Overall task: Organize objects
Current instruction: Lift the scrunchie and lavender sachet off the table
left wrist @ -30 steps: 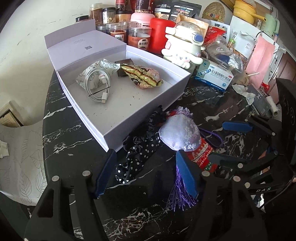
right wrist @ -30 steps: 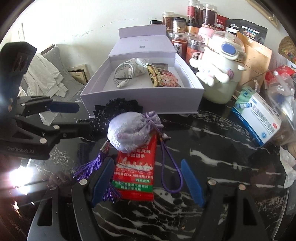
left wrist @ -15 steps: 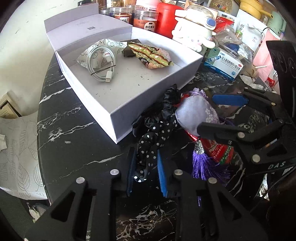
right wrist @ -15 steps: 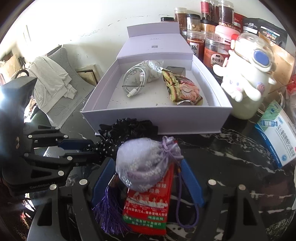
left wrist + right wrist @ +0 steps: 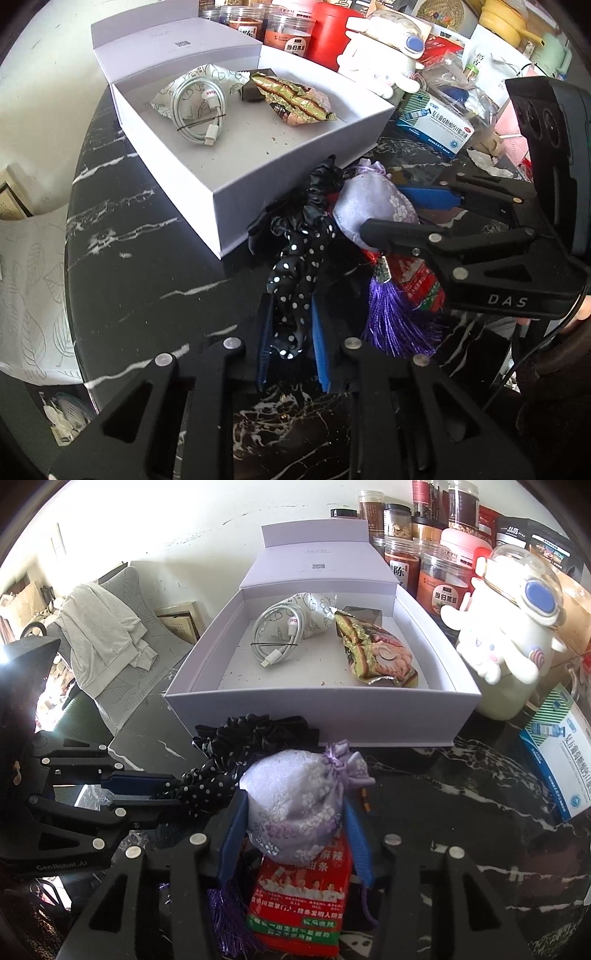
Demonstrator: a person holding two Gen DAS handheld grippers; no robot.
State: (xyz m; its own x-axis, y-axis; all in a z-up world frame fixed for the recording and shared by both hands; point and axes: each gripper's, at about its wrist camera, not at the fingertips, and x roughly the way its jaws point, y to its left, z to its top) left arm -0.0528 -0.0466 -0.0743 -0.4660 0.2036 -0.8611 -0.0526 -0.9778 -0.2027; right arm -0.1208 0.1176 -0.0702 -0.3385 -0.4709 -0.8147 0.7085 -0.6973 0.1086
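Spice jars (image 5: 436, 572), white figurine (image 5: 506, 627), grey cloth (image 5: 99, 635)

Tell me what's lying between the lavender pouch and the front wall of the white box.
The black scrunchie bunches between the lavender pouch and the white box, clearest in the right wrist view.

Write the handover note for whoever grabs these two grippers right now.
Left gripper: shut on the black polka-dot scrunchie, which lies on the dark marble table.
Right gripper: jaws have just been closing, pads now against the lilac sachet, which sits on the red snack packet.
White box: open, already holding a coiled white cable, a patterned wrapper and a snack bag.
Left to do: lift scrunchie and sachet into the box, then probably the red packet.
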